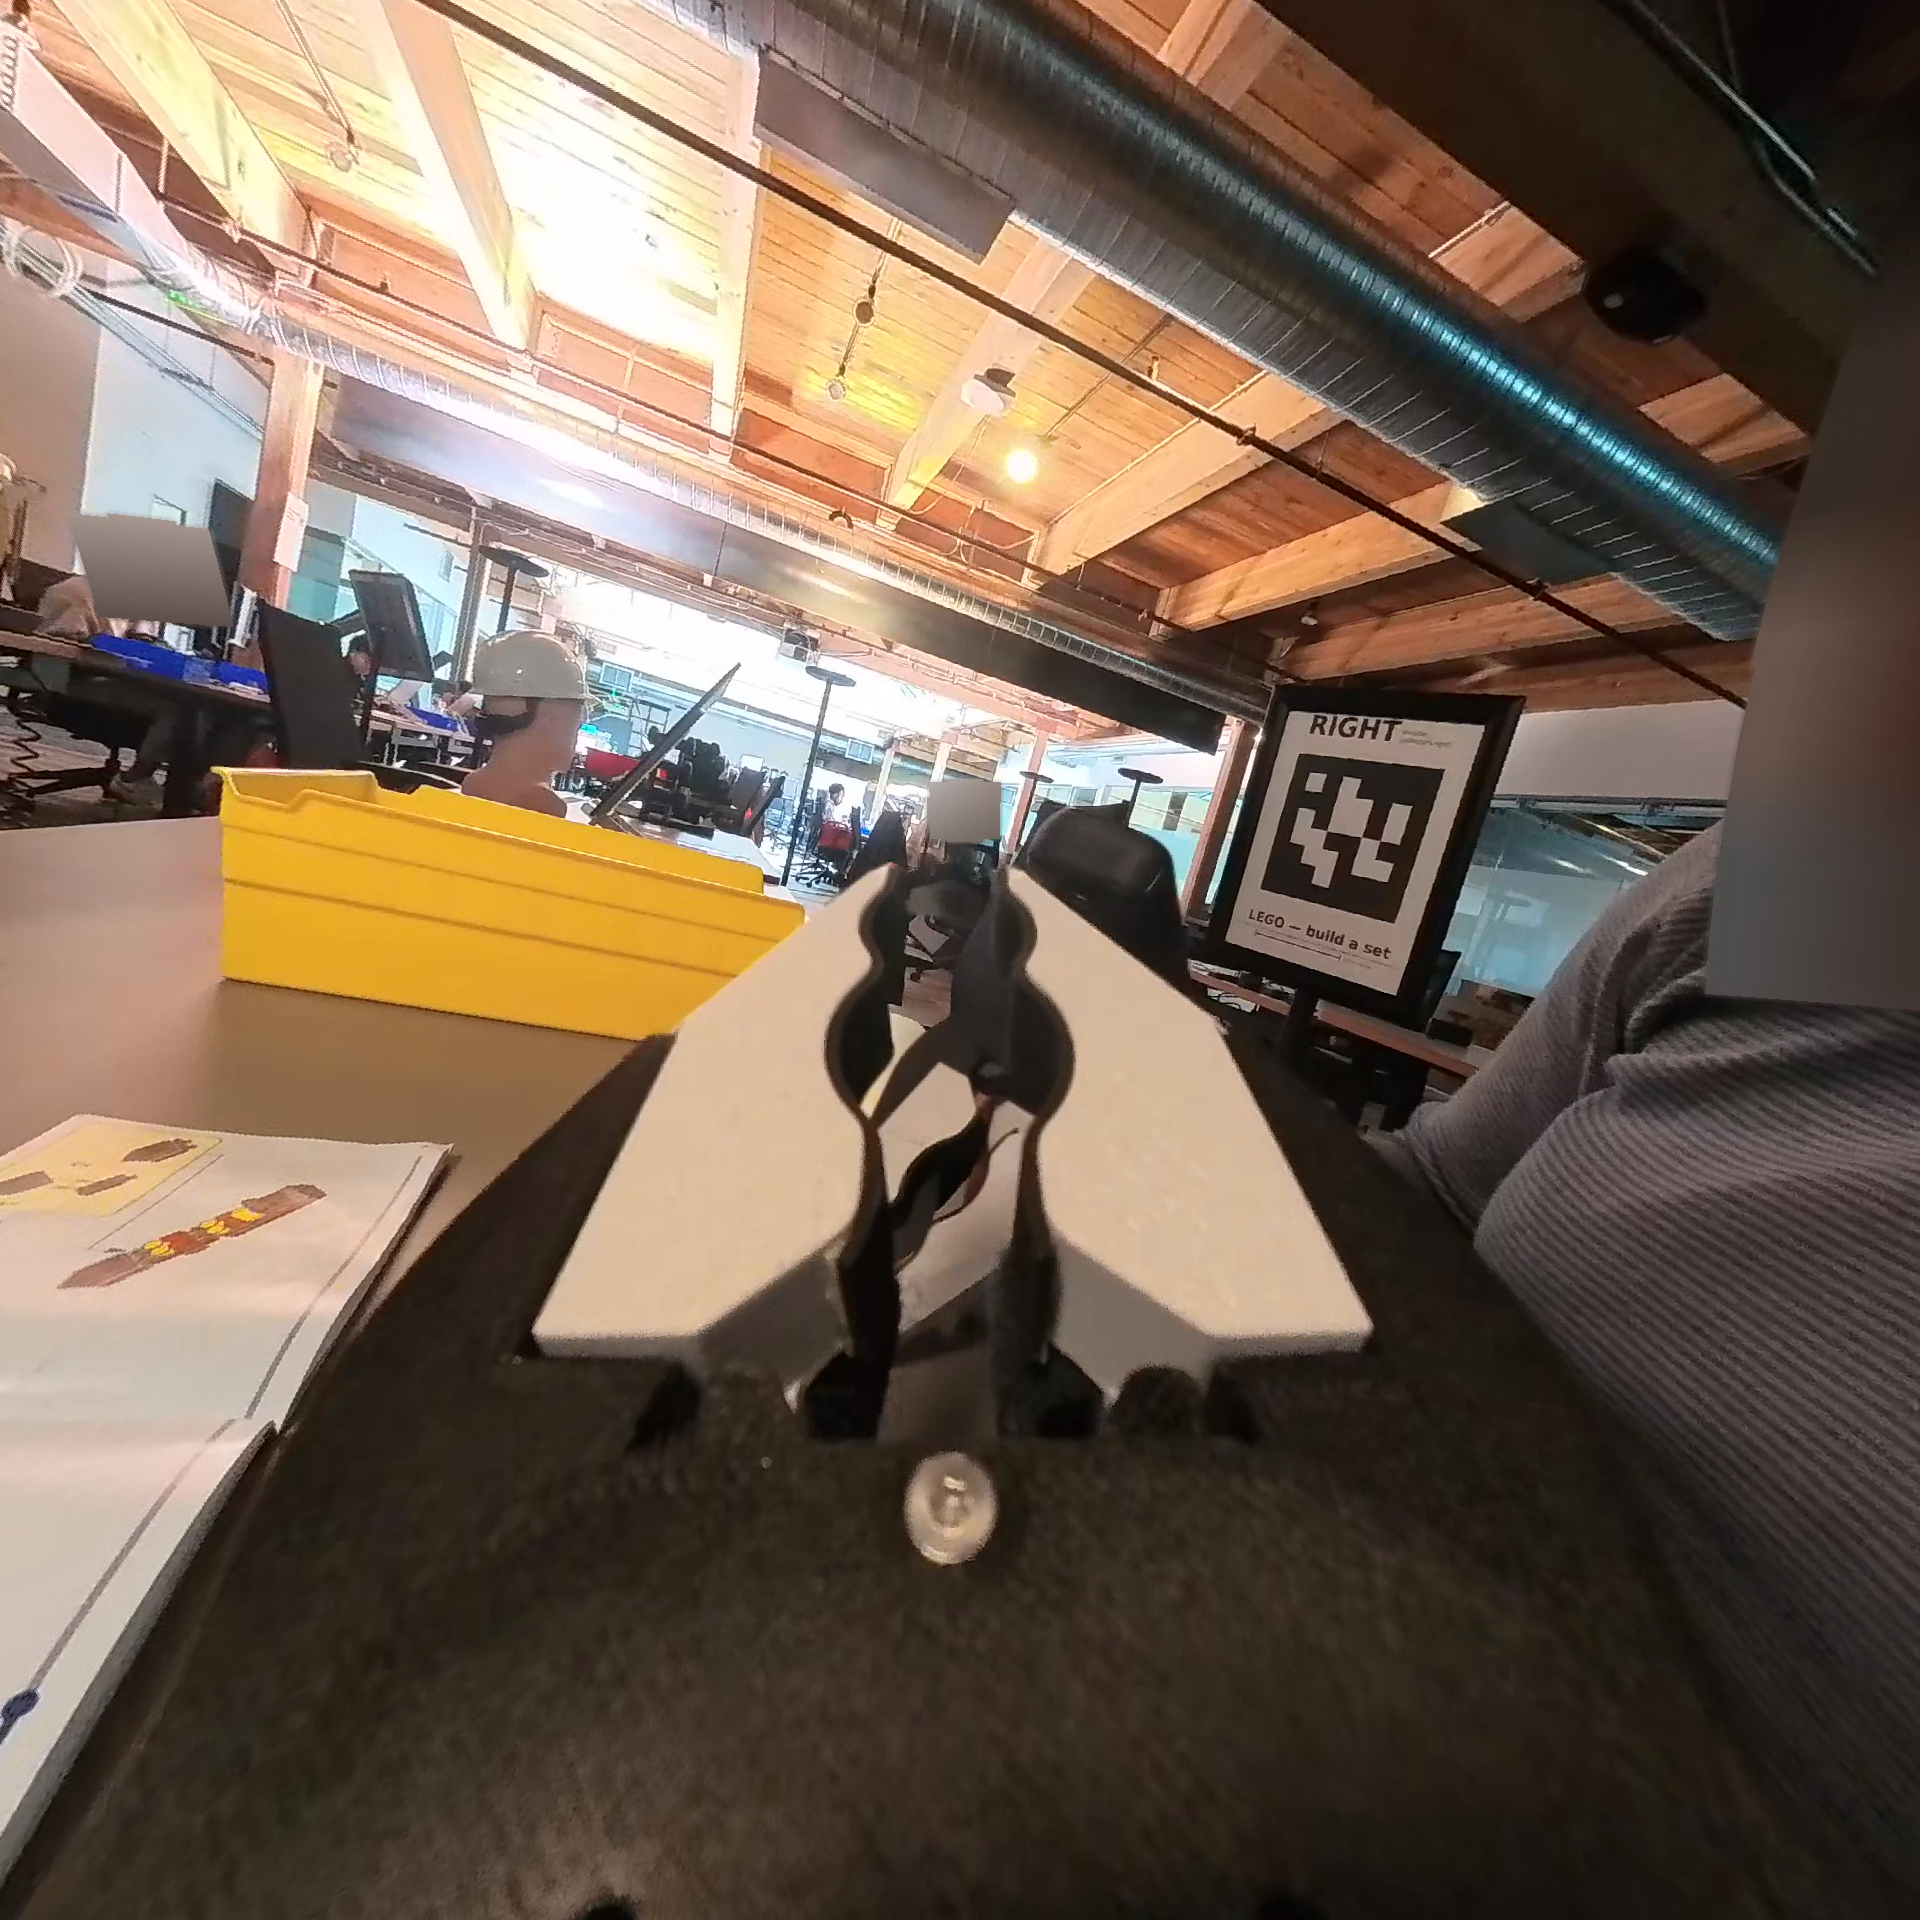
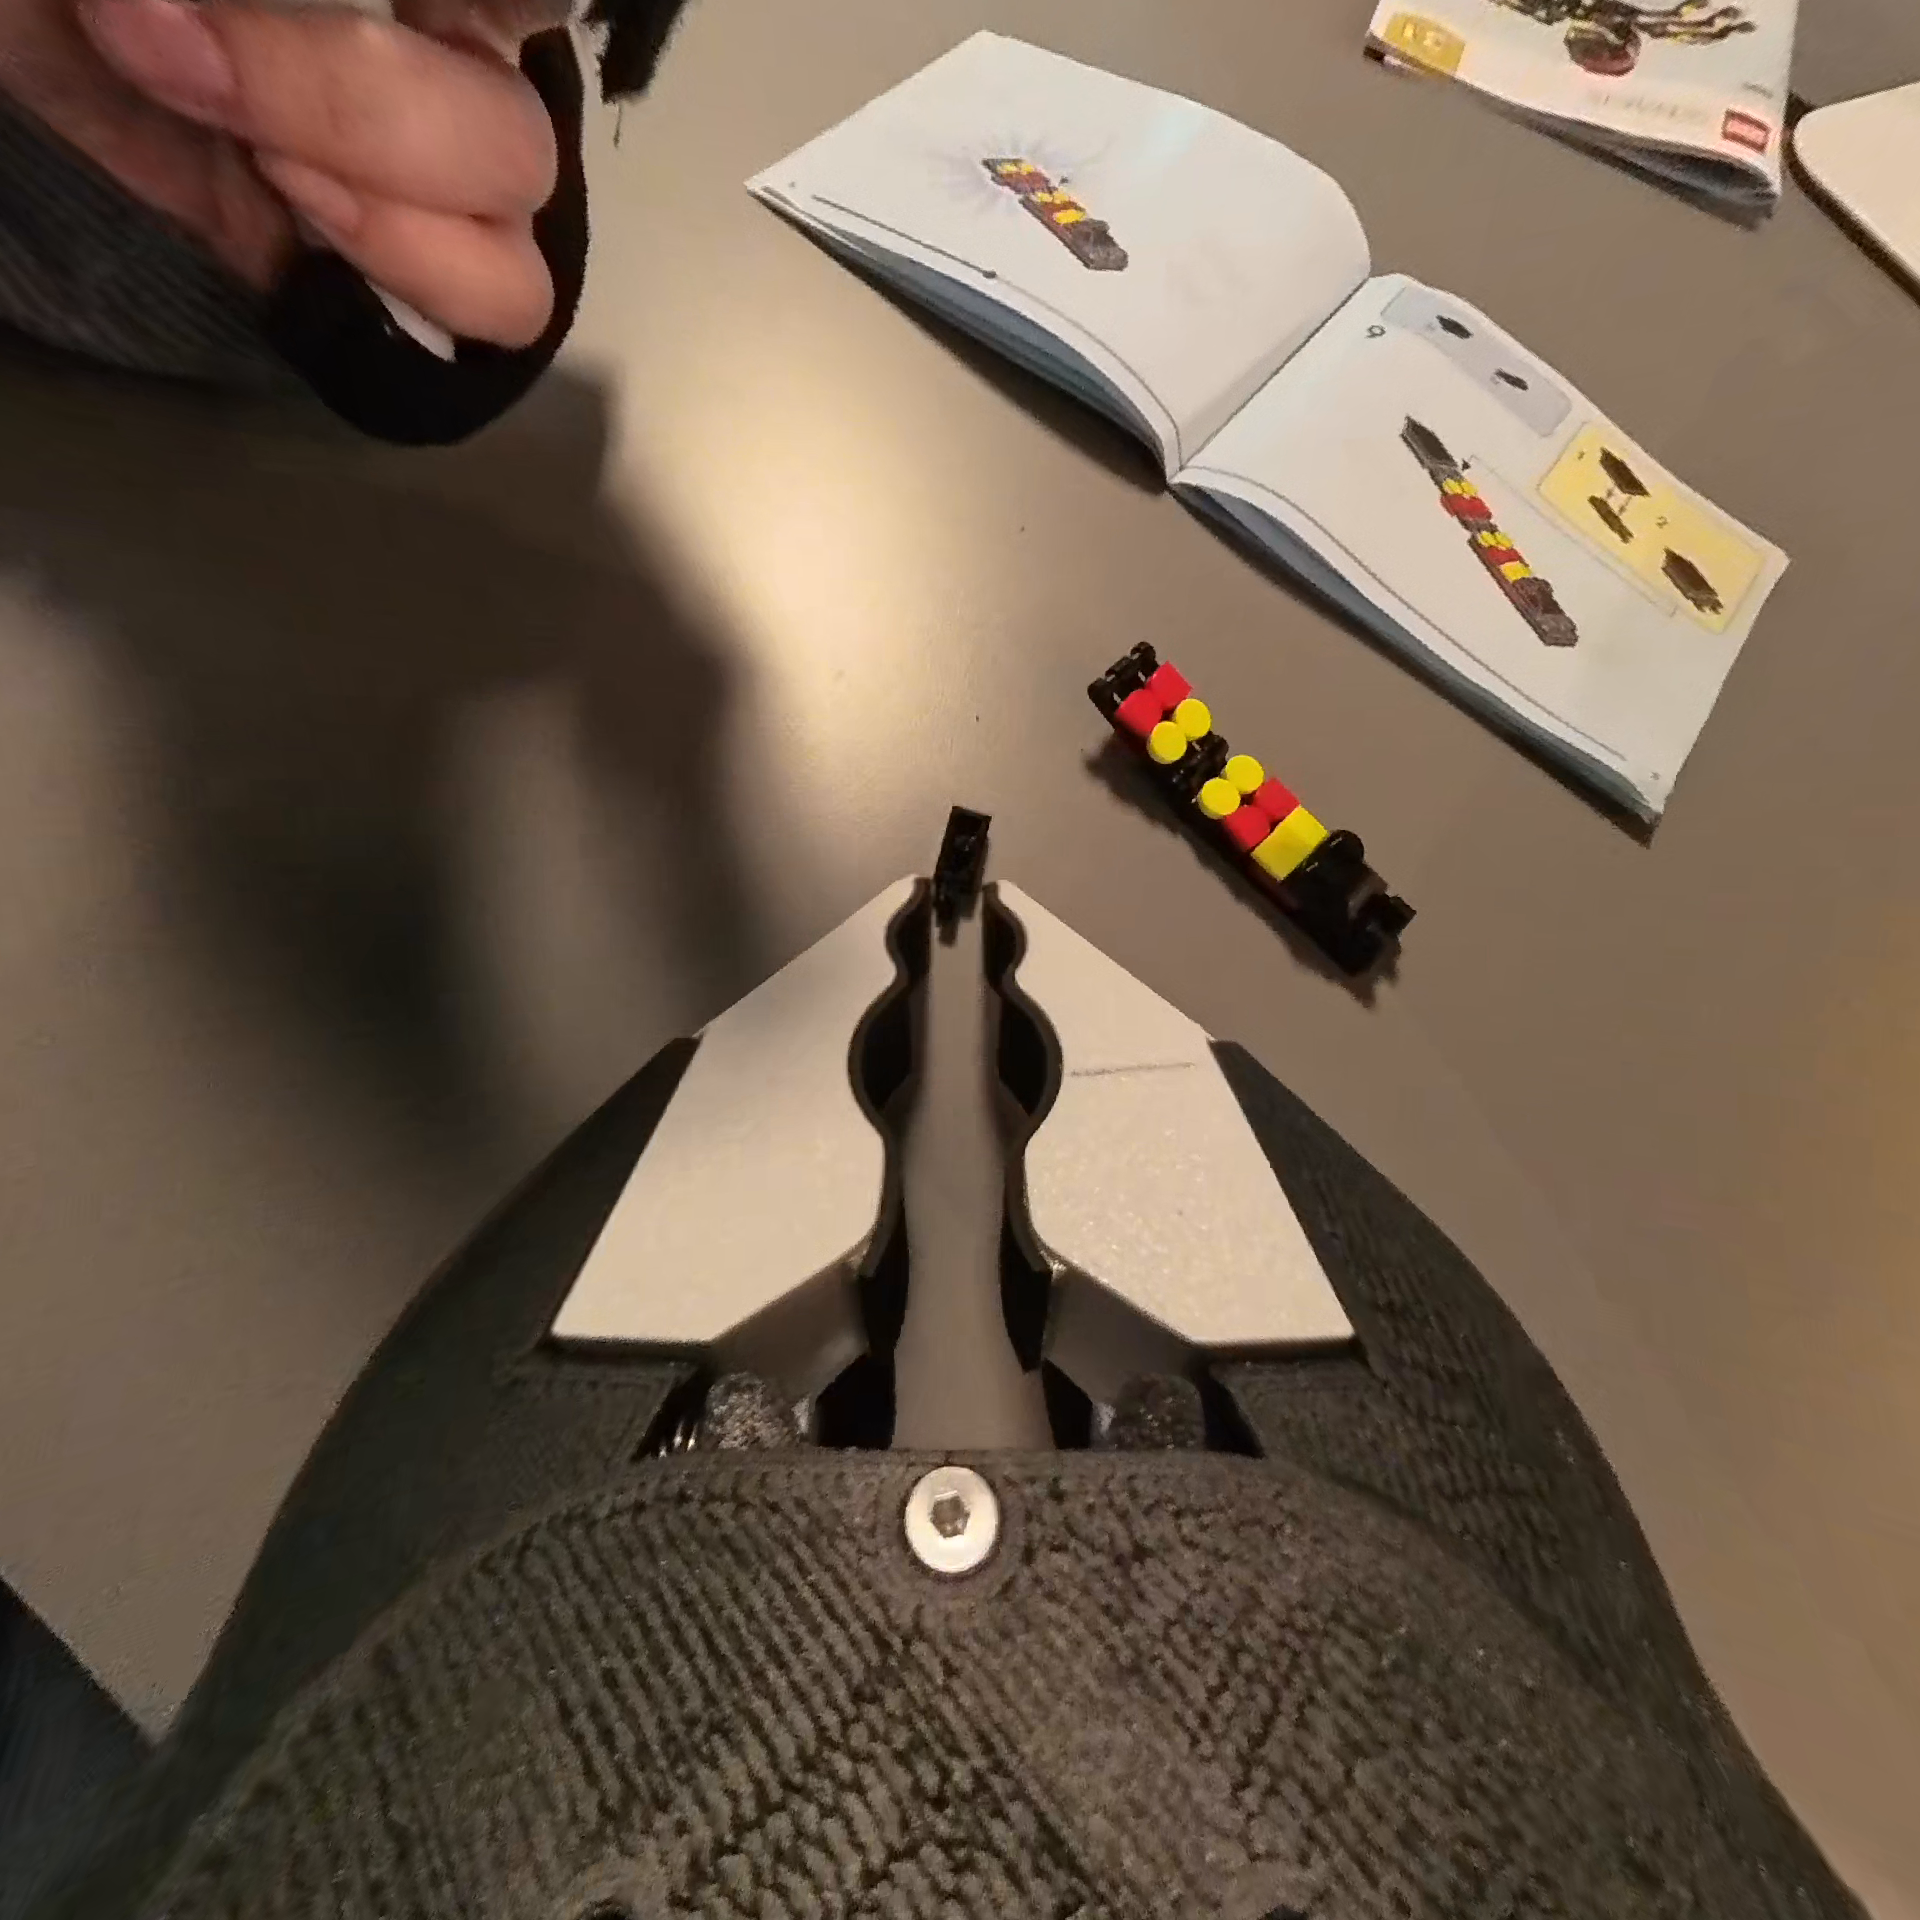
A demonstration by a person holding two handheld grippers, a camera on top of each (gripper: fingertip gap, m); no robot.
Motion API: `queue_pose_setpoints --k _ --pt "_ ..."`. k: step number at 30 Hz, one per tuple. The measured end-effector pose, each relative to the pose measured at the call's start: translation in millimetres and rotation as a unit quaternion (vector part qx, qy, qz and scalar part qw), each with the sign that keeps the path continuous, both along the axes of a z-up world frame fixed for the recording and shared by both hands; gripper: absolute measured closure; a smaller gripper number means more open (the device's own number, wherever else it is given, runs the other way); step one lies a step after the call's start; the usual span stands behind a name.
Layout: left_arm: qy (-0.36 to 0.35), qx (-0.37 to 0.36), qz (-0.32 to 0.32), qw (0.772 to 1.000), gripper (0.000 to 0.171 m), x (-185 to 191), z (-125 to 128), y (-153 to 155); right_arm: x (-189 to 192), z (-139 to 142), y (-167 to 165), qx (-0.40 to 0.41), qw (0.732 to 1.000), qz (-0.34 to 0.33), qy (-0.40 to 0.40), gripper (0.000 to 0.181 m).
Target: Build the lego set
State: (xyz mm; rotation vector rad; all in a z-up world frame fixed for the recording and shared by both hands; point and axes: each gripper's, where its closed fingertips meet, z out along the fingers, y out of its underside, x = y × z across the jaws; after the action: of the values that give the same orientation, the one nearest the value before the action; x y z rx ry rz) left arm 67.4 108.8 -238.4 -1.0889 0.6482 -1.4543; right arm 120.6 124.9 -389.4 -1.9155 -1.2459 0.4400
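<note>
Between the pale grey fingertips of the right gripper (image 2: 956, 883) sat a small black lego piece (image 2: 962, 854), pinched upright with its upper end poking past the tips; the jaws were nearly together around it. Just ahead and to the right of that gripper, a long black lego assembly with red and yellow bricks (image 2: 1247, 805) lay on the dark grey desk (image 2: 520, 935), apart from the gripper. Farther ahead on the right an open pale blue instruction booklet (image 2: 1278, 405) lay flat, with a second booklet (image 2: 1590, 83) beyond it. Up to the left a person's hand (image 2: 343, 177) held something black.

The left gripper (image 1: 940, 883) pointed out level over the desk, its jaws almost closed; a thin dark strip showed in the gap, though I could not tell whether it was held. A yellow plastic bin (image 1: 488, 904) stood ahead on its left, a black-framed marker sign (image 1: 1361, 852) ahead on its right, and a grey ribbed sleeve (image 1: 1714, 1247) beside it.
</note>
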Motion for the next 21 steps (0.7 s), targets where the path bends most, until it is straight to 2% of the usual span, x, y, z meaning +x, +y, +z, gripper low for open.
queue_pose_setpoints --k 4,5,7,9,12,14,17,21 --pt "-0.001 0.007 0.005 1.000 0.157 -1.0 3.8 -0.6 -3.7 1.7 3.2 0.009 1.000 0.017 -0.007 0.181" --pt "-0.004 0.012 0.012 1.000 0.157 -2.7 8.2 -0.1 -4.1 10.3 5.2 0.016 1.000 0.024 -0.001 0.181" --pt "-0.013 0.025 0.029 0.999 0.157 -7.7 22.3 -0.6 -7.1 52.3 9.8 0.043 0.997 0.051 0.035 0.181" --pt "-0.015 0.034 0.049 0.998 0.156 -11.4 39.1 -2.0 -14.1 115.6 8.0 0.076 0.989 0.100 0.081 0.181" --pt "-0.033 0.058 0.067 0.996 0.157 -16.7 71.1 -15.7 -30.0 203.4 -8.2 0.111 0.969 0.190 0.108 0.180" --pt "-0.039 0.077 0.086 0.993 0.157 -21.4 91.8 -25.5 -44.0 245.8 -25.4 0.100 0.955 0.252 0.116 0.180" --pt "-0.069 0.094 0.097 0.988 0.157 -33.5 121.8 -42.6 -64.3 285.4 -45.7 0.078 0.940 0.316 0.107 0.180" --pt "-0.093 0.107 0.100 0.985 0.156 -43.3 144.5 -59.9 -86.8 303.9 -76.0 0.013 0.917 0.389 0.086 0.181"
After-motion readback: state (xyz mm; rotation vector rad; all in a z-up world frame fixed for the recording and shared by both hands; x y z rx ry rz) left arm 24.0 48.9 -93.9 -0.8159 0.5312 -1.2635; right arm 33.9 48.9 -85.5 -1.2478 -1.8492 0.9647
